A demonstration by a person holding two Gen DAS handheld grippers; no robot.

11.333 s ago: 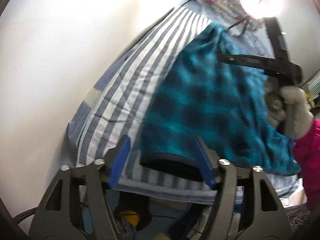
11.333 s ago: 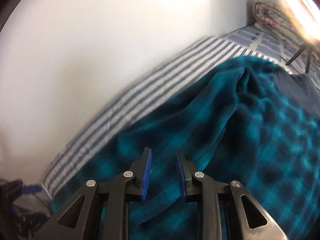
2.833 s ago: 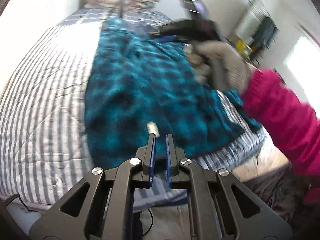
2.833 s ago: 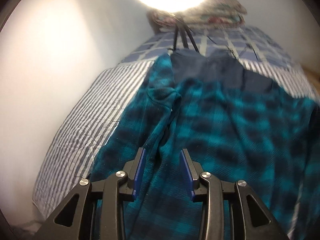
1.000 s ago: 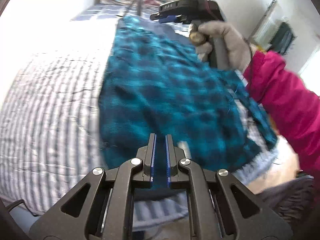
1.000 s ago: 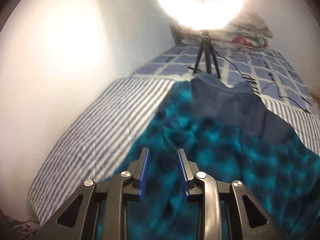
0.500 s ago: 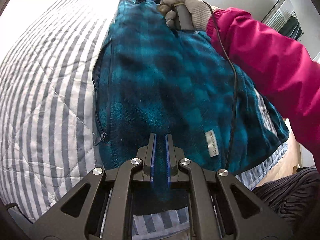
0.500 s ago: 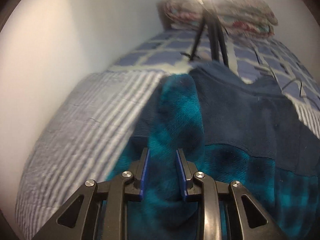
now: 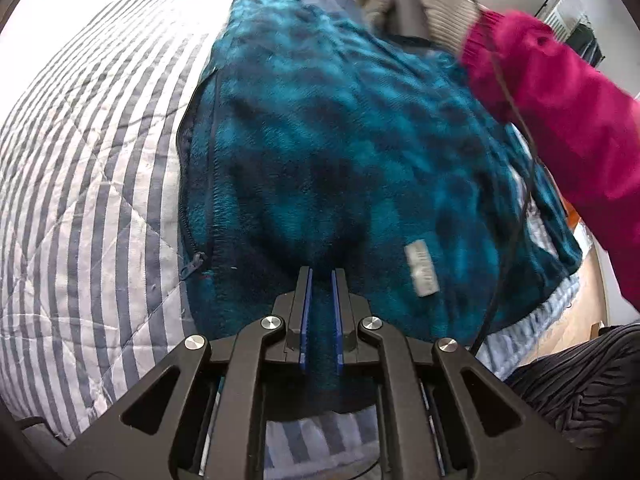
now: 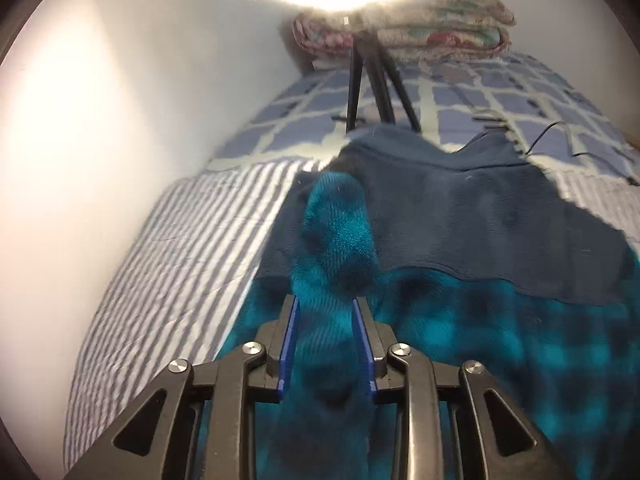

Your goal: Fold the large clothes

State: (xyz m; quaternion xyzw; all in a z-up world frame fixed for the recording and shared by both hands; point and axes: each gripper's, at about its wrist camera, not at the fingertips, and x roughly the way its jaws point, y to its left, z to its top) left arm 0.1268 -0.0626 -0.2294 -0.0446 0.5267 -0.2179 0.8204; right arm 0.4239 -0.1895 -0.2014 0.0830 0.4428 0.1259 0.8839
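Note:
A teal plaid fleece jacket (image 9: 340,120) lies spread on the bed, its zipper edge (image 9: 192,260) on the left and a grey label (image 9: 422,268) near the hem. My left gripper (image 9: 321,270) is shut on the near hem, with fabric pinched between the blue pads. At the far end, a gloved hand (image 9: 432,4) holds the other gripper over the collar. In the right wrist view my right gripper (image 10: 324,298) has a thick teal fold of the jacket (image 10: 340,240) filling its jaws, which are opening; the fold rests on the navy inner panel (image 10: 460,220).
A striped quilt (image 9: 80,160) covers the bed, with a white wall (image 10: 100,120) along its left side. A tripod (image 10: 372,80) stands on the checked cover (image 10: 500,96) before folded blankets (image 10: 420,28). A pink sleeve (image 9: 560,112) and black cable (image 9: 516,200) cross the jacket's right side.
The right hand has carried the teal fold further toward the collar, onto the navy panel, and its jaws stand slightly wider. The left gripper keeps its pinch on the hem, barely moved.

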